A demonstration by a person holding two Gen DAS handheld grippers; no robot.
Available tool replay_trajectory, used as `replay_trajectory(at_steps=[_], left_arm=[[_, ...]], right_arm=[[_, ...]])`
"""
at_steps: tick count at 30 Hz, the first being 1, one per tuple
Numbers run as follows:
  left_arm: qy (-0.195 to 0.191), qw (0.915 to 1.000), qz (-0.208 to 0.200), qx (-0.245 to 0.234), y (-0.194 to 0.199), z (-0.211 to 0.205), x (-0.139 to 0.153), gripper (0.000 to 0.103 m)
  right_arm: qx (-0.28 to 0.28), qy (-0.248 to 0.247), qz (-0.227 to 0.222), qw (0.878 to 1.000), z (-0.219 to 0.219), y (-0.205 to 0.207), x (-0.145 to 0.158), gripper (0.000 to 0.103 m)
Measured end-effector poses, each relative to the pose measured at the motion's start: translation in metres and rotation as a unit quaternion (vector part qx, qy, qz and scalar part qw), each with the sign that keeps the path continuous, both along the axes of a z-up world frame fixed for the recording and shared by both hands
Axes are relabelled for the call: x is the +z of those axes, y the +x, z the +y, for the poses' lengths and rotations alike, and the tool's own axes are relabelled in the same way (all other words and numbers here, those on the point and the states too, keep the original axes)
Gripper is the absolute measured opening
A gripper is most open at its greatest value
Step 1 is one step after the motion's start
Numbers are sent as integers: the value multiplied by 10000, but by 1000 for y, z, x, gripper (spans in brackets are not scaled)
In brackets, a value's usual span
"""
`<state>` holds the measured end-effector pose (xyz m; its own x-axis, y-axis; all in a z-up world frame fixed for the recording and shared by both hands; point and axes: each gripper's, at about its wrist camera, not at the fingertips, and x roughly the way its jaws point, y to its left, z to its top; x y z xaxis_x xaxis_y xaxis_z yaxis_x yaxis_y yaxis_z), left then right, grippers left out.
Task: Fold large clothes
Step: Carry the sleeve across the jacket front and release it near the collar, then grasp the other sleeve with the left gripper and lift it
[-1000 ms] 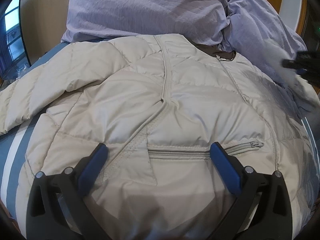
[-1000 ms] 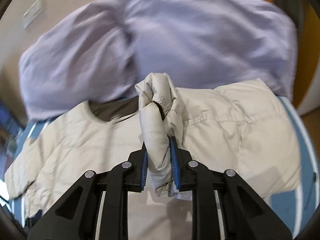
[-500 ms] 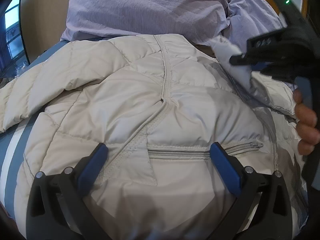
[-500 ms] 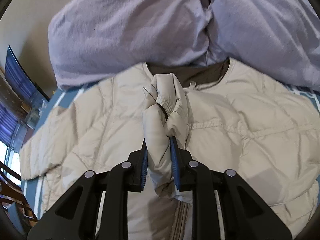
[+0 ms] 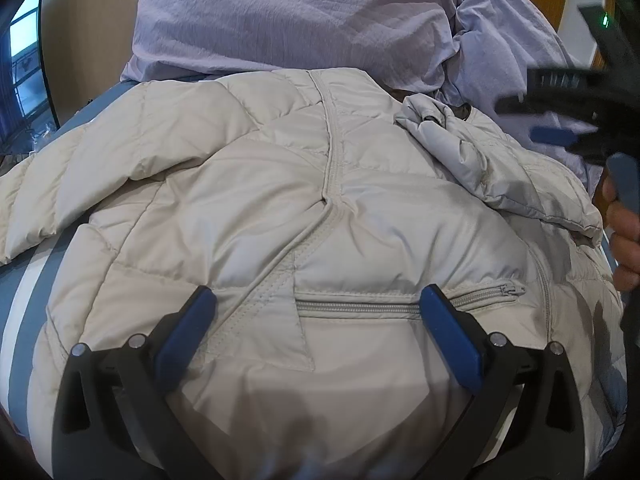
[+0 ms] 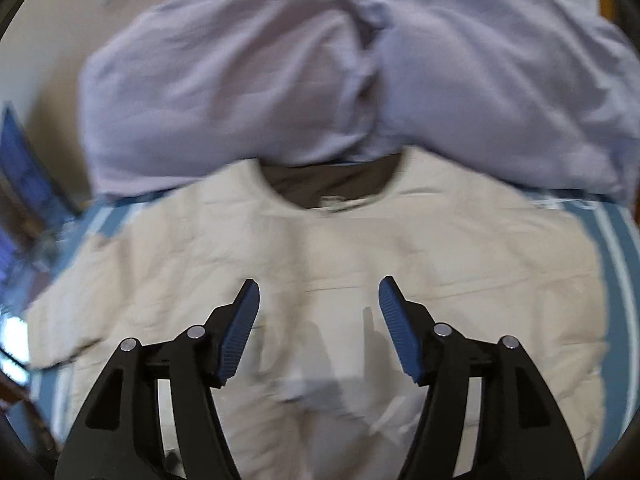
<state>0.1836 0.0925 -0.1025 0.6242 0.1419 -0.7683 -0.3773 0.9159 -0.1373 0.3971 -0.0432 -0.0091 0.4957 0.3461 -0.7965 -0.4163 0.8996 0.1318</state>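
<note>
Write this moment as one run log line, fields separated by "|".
left gripper: open, over jacket pocket zipper | right gripper: jaws just opened, empty | sleeve: released, lying across jacket

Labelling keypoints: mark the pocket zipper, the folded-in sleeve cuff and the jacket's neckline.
pocket zipper (image 5: 400,307): left wrist view, middle of the zipper tape.
sleeve cuff (image 5: 426,118): left wrist view, bunched cuff end lying on the jacket.
neckline (image 6: 332,196): right wrist view, dark lining inside the collar opening.

Quilted jacket of smooth, faintly sheeny cloth, stitched seams, zip of fine teeth. Crinkled matt lilac cloth on pillows. Flat woven striped sheet. Matt black plastic gripper arms, ribbed blue pads, shiny metal pins.
</note>
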Motion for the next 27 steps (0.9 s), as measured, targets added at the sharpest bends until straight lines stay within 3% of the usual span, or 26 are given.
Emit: replay_trajectory(at_steps=[4,9,19,23,27], left_arm=[[-2,10000,-2,1,0,0,0,101],[-9,10000,-6,1,0,0,0,101],[-63,10000,-48,-5,-1,1,1,101],[-242,9996,-156,-14,-4,5,4,101],[-495,9985,-213,-17,-10,11,11,101]], right_arm=[[-383,-523,-11,9979,-9,11,-26,64],[-315,-513,206,9980,0,7,-52,75],[-69,-804,-42,9967,21,-10,-65,82],[-14,-1097,-374,9933,29,-18,-71,83],[-22,-1030,-404,9939,26,-16,-72,84]])
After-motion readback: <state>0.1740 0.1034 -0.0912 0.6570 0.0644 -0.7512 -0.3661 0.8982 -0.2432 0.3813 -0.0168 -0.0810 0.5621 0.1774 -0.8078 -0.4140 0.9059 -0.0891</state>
